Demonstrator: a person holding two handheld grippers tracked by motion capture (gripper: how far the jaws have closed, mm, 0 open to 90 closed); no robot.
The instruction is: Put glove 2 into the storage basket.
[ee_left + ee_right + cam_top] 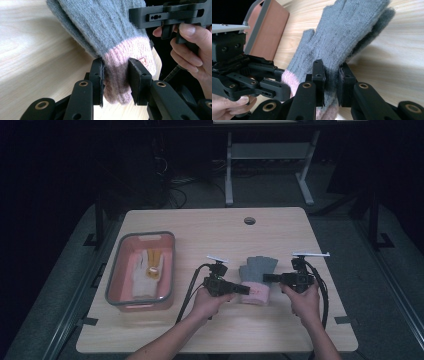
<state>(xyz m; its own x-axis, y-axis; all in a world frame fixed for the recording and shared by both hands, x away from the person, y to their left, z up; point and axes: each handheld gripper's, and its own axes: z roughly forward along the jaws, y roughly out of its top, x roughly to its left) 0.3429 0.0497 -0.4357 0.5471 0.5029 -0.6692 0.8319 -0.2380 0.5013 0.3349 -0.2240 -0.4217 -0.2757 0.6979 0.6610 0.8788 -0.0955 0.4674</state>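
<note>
grey glove with pink cuff, centre of wooden surface — left hand-held gripper clamped on the cuff, right hand-held gripper clamped on its grey edge. glove's underside hidden. pink tub to the left holds a white-and-yellow glove — detail unclear.

This looks like a lab or recording room rather than a home. A plain pale wooden counter with a round cable hole stands on grey carpet in a dim, black-walled space. Behind it, loose cables lie on the floor beside the white metal legs of another desk. Black frame posts rise at both sides of the counter, and tape marks sit at its front corners.
</note>
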